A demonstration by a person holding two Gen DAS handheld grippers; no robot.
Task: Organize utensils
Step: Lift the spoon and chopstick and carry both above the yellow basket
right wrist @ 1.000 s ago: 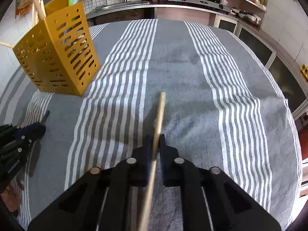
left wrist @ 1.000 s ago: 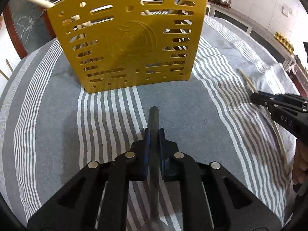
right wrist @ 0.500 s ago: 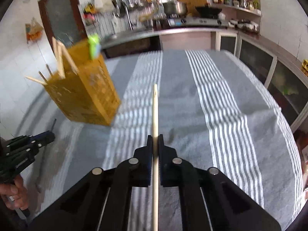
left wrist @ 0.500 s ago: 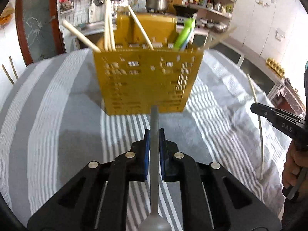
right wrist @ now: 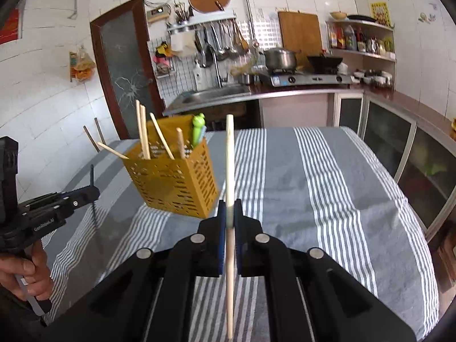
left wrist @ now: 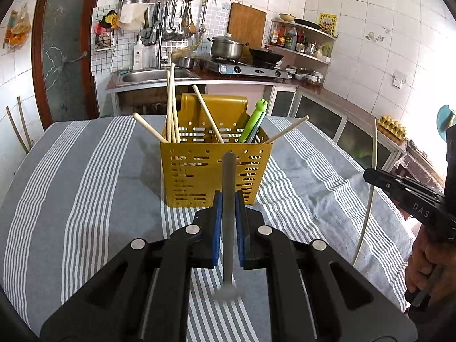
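Observation:
A yellow perforated utensil holder (left wrist: 213,171) stands on the striped tablecloth, holding several wooden chopsticks (left wrist: 172,105) and a green frog-topped utensil (left wrist: 253,122). My left gripper (left wrist: 228,196) is shut on a grey metal utensil handle (left wrist: 228,176), raised in front of the holder. My right gripper (right wrist: 229,208) is shut on a wooden chopstick (right wrist: 229,156), held upright to the right of the holder (right wrist: 173,182). The right gripper also shows in the left wrist view (left wrist: 370,172), with its chopstick (left wrist: 373,154). The left gripper shows in the right wrist view (right wrist: 92,192).
The grey and white striped tablecloth (right wrist: 327,188) covers the table. A kitchen counter with sink (left wrist: 151,75), stove and pot (left wrist: 228,47) stands behind the table. A cabinet (right wrist: 399,142) runs along the right.
Both grippers have lifted and tilted up from the table with their utensils. The holder now looks lower and farther in both views, and the kitchen behind has come into view.

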